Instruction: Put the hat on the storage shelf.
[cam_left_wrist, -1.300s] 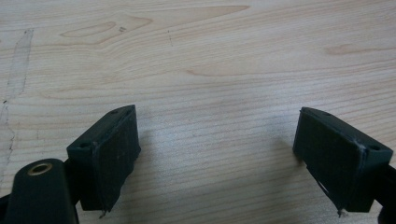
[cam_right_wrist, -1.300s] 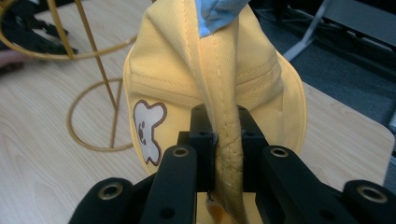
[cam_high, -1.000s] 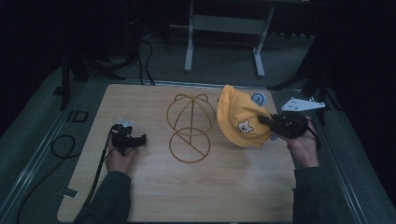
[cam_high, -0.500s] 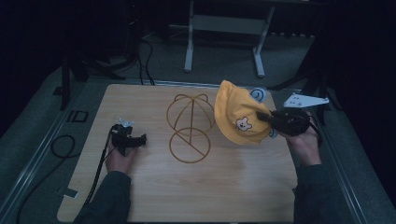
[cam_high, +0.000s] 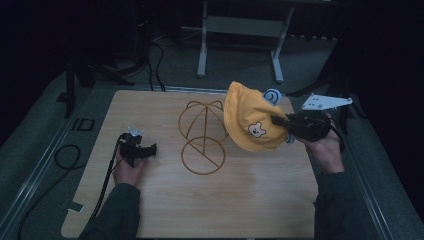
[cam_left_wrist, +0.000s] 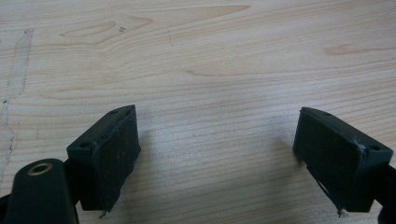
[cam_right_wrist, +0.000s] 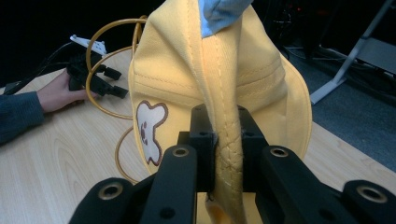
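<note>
Hanging from my right claw (cam_high: 278, 121), the yellow bear cap (cam_high: 250, 122) is pinched by its brim, higher than a second ago and nearer the gold wire hat stand (cam_high: 202, 135), just beside its dome. Left claw (cam_high: 148, 148) rests spread on the surface (cam_high: 165, 210), unmoved. Bare wood lies open toward the near edge.

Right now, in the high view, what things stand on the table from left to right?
Left gripper → wire hat stand → yellow hat → right gripper, its jaws shut on the hat's brim.
</note>
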